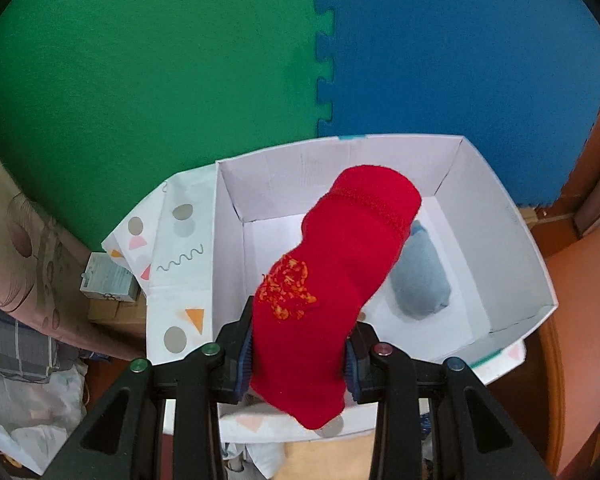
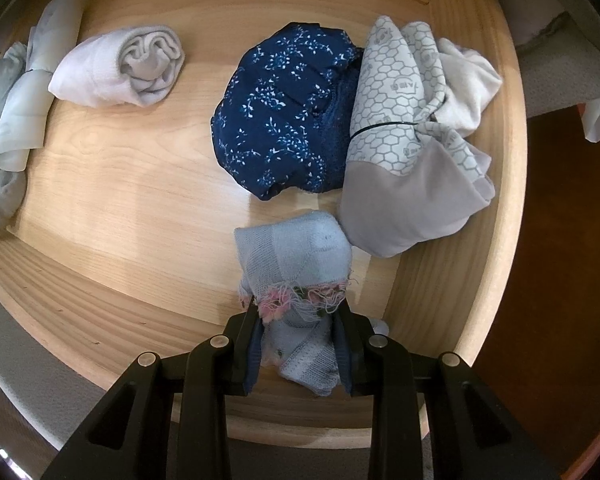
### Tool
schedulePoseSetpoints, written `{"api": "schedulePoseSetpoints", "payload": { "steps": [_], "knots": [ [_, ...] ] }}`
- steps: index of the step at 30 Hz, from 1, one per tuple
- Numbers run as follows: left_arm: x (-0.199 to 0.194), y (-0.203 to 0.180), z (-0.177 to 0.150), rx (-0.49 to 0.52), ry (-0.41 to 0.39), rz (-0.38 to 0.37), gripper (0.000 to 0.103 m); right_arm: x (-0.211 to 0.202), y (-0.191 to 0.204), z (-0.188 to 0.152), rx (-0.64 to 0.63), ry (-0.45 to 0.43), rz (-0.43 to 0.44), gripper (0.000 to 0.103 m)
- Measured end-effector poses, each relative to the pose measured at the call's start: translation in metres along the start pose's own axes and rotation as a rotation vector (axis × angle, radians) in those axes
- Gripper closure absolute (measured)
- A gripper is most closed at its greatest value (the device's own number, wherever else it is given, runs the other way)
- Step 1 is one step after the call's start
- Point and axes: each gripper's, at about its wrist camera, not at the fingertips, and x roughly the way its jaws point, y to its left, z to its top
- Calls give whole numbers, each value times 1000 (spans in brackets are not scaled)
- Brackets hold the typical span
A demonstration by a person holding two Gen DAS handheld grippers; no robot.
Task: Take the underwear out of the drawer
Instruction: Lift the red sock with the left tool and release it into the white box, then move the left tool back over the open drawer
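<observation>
In the left wrist view my left gripper (image 1: 300,354) is shut on a rolled red garment (image 1: 332,264) with an orange embroidered patch, held above a white cardboard box (image 1: 512,248). A pale blue rolled piece (image 1: 420,276) lies on the box floor. In the right wrist view my right gripper (image 2: 298,350) points down into the wooden drawer (image 2: 112,208) and is shut on a light blue knit bundle (image 2: 296,256) with pink frayed trim. A navy floral piece (image 2: 284,120), a grey honeycomb-print piece (image 2: 412,136) and a white roll (image 2: 116,68) lie on the drawer floor.
Green foam mat (image 1: 160,60) and blue foam mat (image 1: 460,48) lie beyond the box. The box's patterned flap (image 1: 180,264) hangs open to the left, with small cartons (image 1: 108,284) and bedding beside it. More pale rolled items (image 2: 20,112) sit along the drawer's left wall.
</observation>
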Motion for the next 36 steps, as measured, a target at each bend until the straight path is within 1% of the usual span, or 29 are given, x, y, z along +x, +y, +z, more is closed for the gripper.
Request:
{"api": "schedulePoseSetpoints", "payload": {
  "steps": [2,6,12,14,16,20,25,29,32,36],
  "knots": [
    [10,0,-1,0,15,10,67,-1,0,0,1,-1,1,76],
    [27,0,-6,-13,48,-4,66,0,1,0,1,-2,1,76],
    [31,-1,-10,-20,72,-12,57,2,1,0,2,-1,0,76],
    [30,0,-10,-26,77,-8,56,2,0,0,0,-1,-1,76],
    [25,1,-10,-28,71,-22,55,2,1,0,1,-2,0,76],
    [9,5,-13,-25,44,-25,48,2,0,0,0,-1,-1,76],
    [-17,15,-22,-37,17,-12,48,2,0,0,-1,-2,0,76],
    [-40,31,-40,-56,-7,-3,48,2,-2,0,5,-7,9,76],
    [-54,44,-62,-79,-17,-6,47,-1,-6,1,20,-20,26,77],
    [-57,57,-95,-97,4,-4,47,-8,-8,0,20,-47,6,78]
  ]
}}
